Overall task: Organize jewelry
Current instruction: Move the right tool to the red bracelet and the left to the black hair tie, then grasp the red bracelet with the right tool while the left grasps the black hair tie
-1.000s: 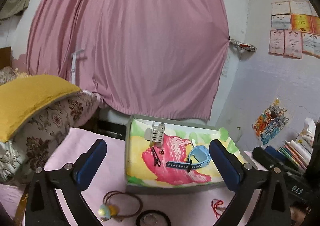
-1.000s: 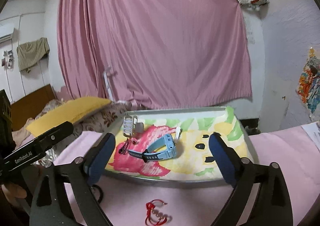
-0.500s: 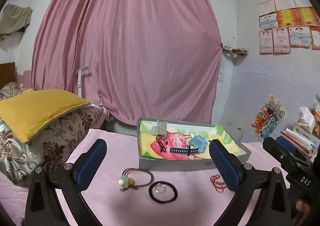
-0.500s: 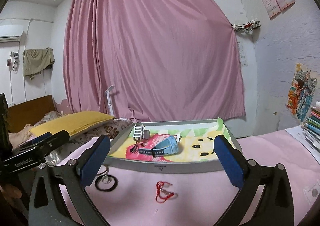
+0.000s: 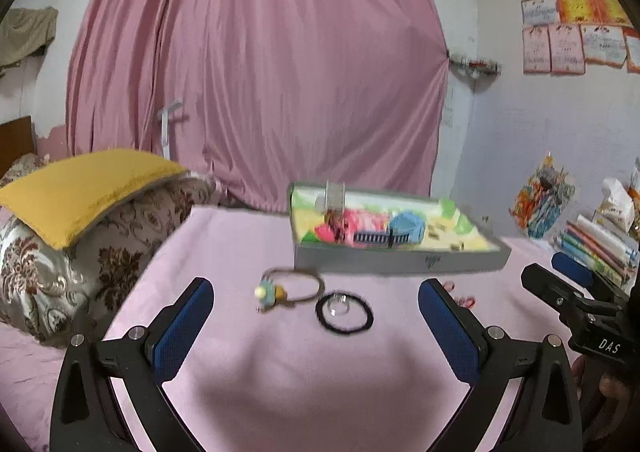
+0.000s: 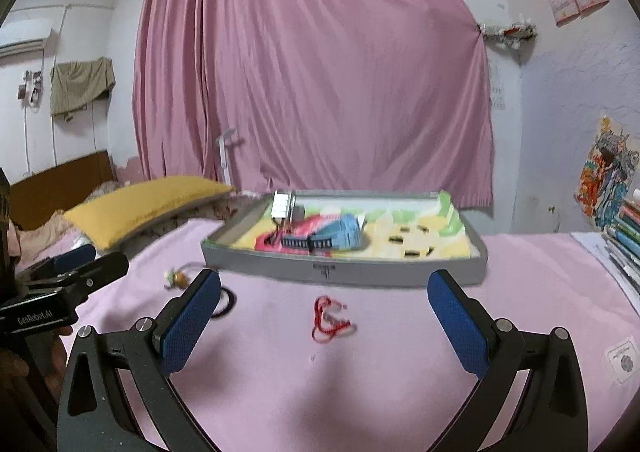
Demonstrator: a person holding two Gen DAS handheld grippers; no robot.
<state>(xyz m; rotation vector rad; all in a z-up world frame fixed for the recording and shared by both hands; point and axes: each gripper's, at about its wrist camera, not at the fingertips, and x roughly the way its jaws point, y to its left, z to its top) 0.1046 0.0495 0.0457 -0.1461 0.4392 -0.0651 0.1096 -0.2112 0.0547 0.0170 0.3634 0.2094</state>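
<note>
Gaping wide, both tongs, left (image 5: 316, 322) and right (image 6: 324, 306) (nothing gripped), above pink cloth (image 6: 280, 372).

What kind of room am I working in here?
Most likely a home bedroom: a yellow pillow on floral bedding to the left, a pink curtain behind, and stacked books by the wall.

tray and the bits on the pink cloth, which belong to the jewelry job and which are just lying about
Job:
tray
blue watch
red cord
black hair tie
brown hair tie with charm
clear ring

Lying about:
yellow pillow
books
curtain
wall papers
</note>
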